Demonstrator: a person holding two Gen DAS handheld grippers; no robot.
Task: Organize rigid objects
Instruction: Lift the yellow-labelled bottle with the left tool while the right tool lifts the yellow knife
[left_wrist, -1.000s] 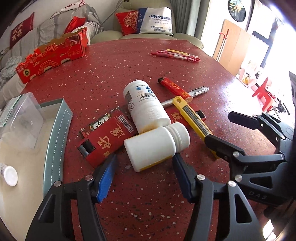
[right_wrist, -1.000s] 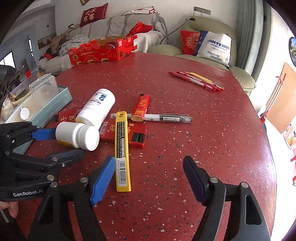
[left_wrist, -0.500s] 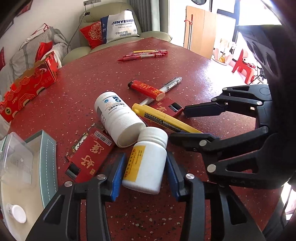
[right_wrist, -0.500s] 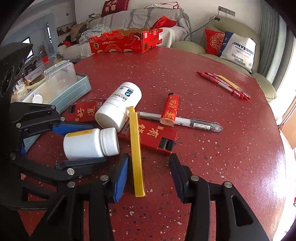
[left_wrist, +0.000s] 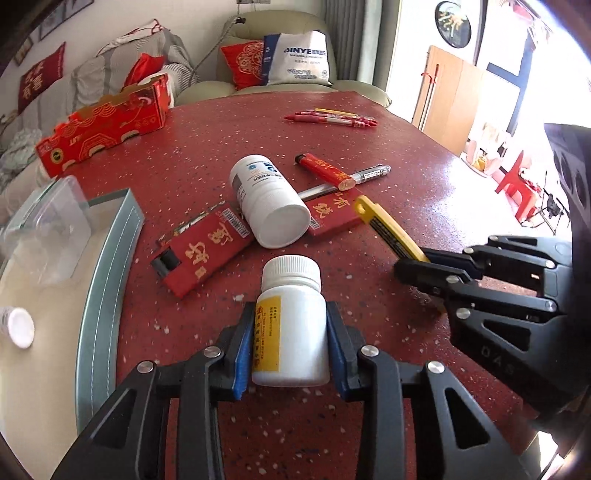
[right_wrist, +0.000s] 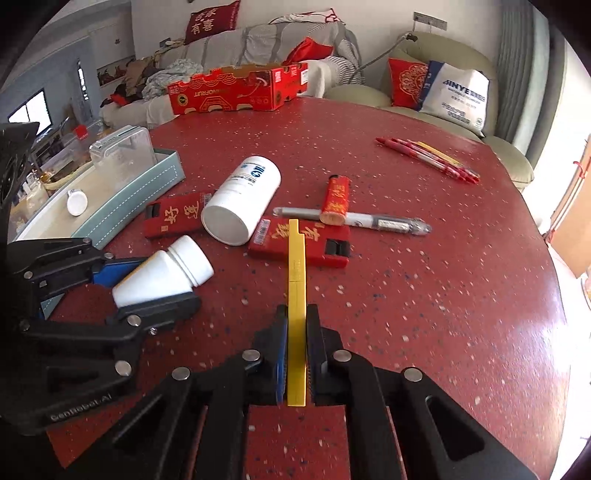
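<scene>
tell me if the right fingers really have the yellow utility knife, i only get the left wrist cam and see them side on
observer: Yes. The right wrist view shows the right gripper shut on the yellow utility knife, with a pad flat on each side.
operator: is its far end free
observer: Its tip overlaps the red box with the black clip. I cannot tell if they touch.
operator: how's my bottle from there
observer: The left gripper has its fingers closing with the small white bottle between them. One finger runs along its body, short of the cap.
</scene>
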